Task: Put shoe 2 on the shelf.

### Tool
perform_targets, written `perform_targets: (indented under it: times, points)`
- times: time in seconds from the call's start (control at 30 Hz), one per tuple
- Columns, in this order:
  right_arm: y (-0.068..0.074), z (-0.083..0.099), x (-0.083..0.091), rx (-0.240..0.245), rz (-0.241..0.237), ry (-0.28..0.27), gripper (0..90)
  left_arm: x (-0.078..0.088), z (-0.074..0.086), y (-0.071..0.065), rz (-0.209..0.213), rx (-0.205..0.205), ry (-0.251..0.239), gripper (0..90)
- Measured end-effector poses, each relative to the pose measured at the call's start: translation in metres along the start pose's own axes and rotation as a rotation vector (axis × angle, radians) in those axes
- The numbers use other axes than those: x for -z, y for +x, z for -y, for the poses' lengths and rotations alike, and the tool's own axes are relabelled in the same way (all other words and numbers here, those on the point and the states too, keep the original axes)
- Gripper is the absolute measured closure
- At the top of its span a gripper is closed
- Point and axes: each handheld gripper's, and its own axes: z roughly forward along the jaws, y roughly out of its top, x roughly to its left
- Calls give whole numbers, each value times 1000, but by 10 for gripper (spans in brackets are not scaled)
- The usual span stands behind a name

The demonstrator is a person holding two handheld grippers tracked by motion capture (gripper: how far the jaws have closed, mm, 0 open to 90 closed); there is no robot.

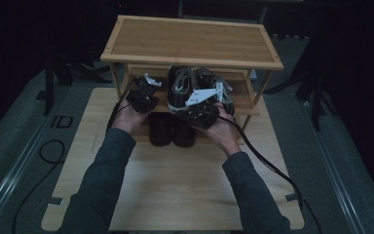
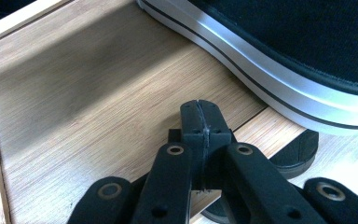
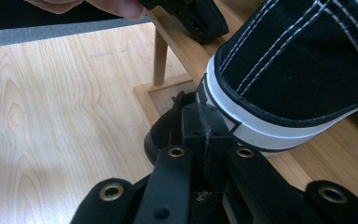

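A pair of black sneakers with white soles (image 1: 179,87) sits on the middle shelf of a bamboo shoe rack (image 1: 190,41). My left gripper (image 1: 145,92) is shut and empty, hovering over the shelf's front left part. In the left gripper view its tips (image 2: 199,108) close over bare shelf wood (image 2: 88,93), with the sneaker's sole (image 2: 279,79) to the upper right. My right gripper (image 1: 195,109) is shut and empty at the shelf's front edge. In the right gripper view its tips (image 3: 204,116) sit right by a sneaker's white-soled end (image 3: 298,70).
A pair of dark shoes (image 1: 172,129) stands under the shelf on the light wooden board (image 1: 175,185). One dark toe (image 2: 298,149) peeks below the shelf edge. The other gripper (image 3: 196,18) and a rack post (image 3: 160,56) lie beyond the right gripper. Cables trail back.
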Motion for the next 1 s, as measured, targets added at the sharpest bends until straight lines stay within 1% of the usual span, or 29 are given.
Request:
perform_targets:
  times: [0.07, 0.17, 0.2, 0.27, 0.37, 0.43, 0.47, 0.53, 0.7, 0.77, 0.8, 0.87, 1.0]
  points:
    - [0, 1, 2, 4, -15, 16, 900, 0, 0, 0, 2, 3, -3, 900]
    - [0, 3, 9, 12, -34, 20, 900, 0, 0, 0, 0, 3, -2, 900]
    - [0, 3, 9, 12, -34, 20, 900, 0, 0, 0, 0, 3, -2, 900]
    - [0, 5, 15, 27, -42, 30, 900, 0, 0, 0, -3, 4, -1, 900]
    - [1, 7, 20, 42, -54, 41, 900, 0, 0, 0, -2, 6, -1, 900]
    - [2, 8, 23, 56, -62, 63, 900, 0, 0, 0, -2, 6, -1, 900]
    - [3, 9, 24, 77, -75, 79, 900, 0, 0, 0, -2, 8, -2, 900]
    - [4, 11, 26, 93, -87, 94, 900, 0, 0, 0, -1, 9, -2, 900]
    - [1, 14, 35, 95, -106, 95, 900, 0, 0, 0, 0, 11, -4, 900]
    - [0, 16, 39, 100, -116, 98, 900, 0, 0, 1, 3, 5, -3, 900]
    - [0, 17, 41, 100, -118, 100, 900, 0, 0, 1, 1, 3, 5, 900]
    - [-2, 19, 45, 103, -122, 102, 900, 0, 0, 1, 4, 12, -4, 900]
    - [-7, 23, 56, 94, -143, 88, 899, 0, 1, 2, 8, 14, -6, 900]
